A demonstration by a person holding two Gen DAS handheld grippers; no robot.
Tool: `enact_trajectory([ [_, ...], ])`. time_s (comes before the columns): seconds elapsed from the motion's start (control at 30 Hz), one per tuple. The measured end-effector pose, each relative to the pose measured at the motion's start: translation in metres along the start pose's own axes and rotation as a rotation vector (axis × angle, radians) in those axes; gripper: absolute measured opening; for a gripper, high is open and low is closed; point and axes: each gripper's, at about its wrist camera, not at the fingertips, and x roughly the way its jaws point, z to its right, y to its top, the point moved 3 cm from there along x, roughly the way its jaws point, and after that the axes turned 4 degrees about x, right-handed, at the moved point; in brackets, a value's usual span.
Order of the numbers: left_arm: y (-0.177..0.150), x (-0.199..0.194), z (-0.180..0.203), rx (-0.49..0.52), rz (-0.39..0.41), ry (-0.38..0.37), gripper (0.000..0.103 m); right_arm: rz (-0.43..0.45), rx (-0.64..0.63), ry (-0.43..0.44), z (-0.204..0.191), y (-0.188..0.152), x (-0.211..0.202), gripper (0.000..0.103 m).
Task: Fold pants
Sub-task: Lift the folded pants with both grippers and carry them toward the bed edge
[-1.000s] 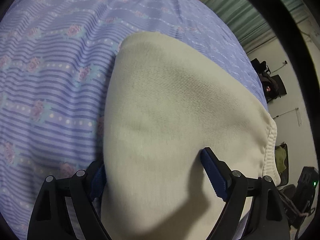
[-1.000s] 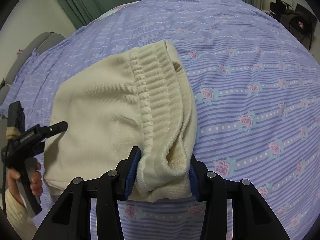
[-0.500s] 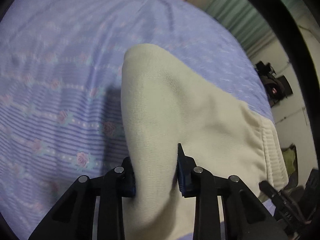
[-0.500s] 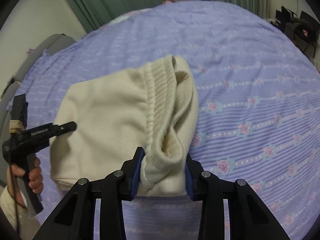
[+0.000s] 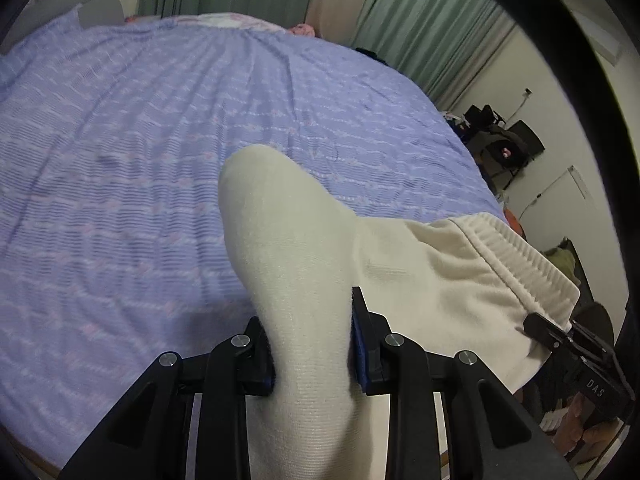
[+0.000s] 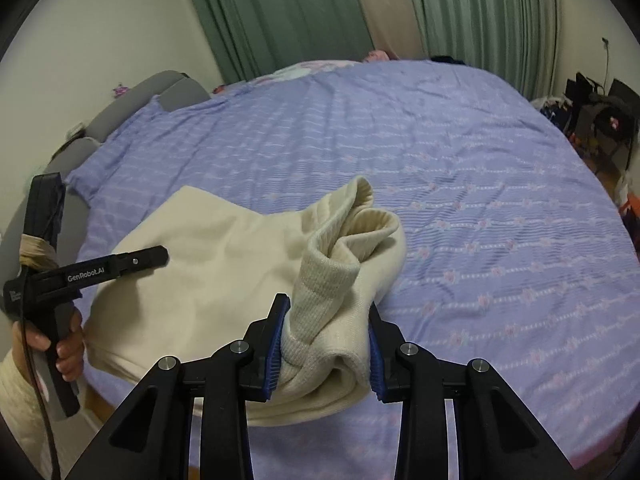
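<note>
Cream knit pants point(image 5: 304, 248) are folded into a thick bundle and held up off the purple bed. My left gripper point(image 5: 310, 336) is shut on the plain folded edge. My right gripper point(image 6: 326, 344) is shut on the ribbed waistband end point(image 6: 340, 264). The pants also show in the right wrist view point(image 6: 208, 248), sagging between the two grippers. The left gripper point(image 6: 88, 274) and the hand holding it appear at the left of the right wrist view. The right gripper point(image 5: 568, 340) shows at the right edge of the left wrist view.
A wide bed with a purple striped floral sheet point(image 6: 460, 184) fills both views. A grey headboard point(image 6: 132, 100) stands at the left, green curtains point(image 6: 280, 16) behind. Dark bags and chairs point(image 6: 600, 116) crowd the floor at the right.
My left gripper closed on the pants' edge. Both grippers lifted the folded bundle off the bed, and the views tilted up toward the room.
</note>
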Motion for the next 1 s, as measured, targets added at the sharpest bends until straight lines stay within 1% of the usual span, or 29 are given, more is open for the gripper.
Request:
enact_trajectory([
  [0.13, -0.011, -0.053, -0.001, 0.036, 0.047, 0.025, 0.029, 0.047, -0.006, 0.03, -0.031, -0.013, -0.039, 0.035],
  [0.3, -0.021, -0.116, -0.007, 0.011, 0.123, 0.069, 0.029, 0.096, -0.071, 0.099, -0.067, -0.017, -0.077, 0.035],
  [0.47, -0.028, -0.161, -0.01, 0.019, 0.187, 0.113, 0.029, 0.162, -0.125, 0.162, -0.093, -0.018, -0.108, 0.035],
  [0.6, -0.035, -0.178, -0.019, 0.009, 0.23, 0.12, 0.029, 0.211, -0.168, 0.189, -0.115, -0.019, -0.123, 0.035],
  [0.7, -0.04, -0.188, -0.032, -0.001, 0.258, 0.117, 0.029, 0.226, -0.194, 0.194, -0.133, -0.017, -0.128, 0.035],
  [0.87, -0.045, -0.202, -0.068, -0.015, 0.275, 0.092, 0.029, 0.241, -0.217, 0.19, -0.165, -0.016, -0.122, 0.035],
  [1.0, -0.037, -0.211, -0.109, 0.003, 0.26, 0.076, 0.028, 0.243, -0.201, 0.173, -0.204, -0.018, -0.104, 0.035],
])
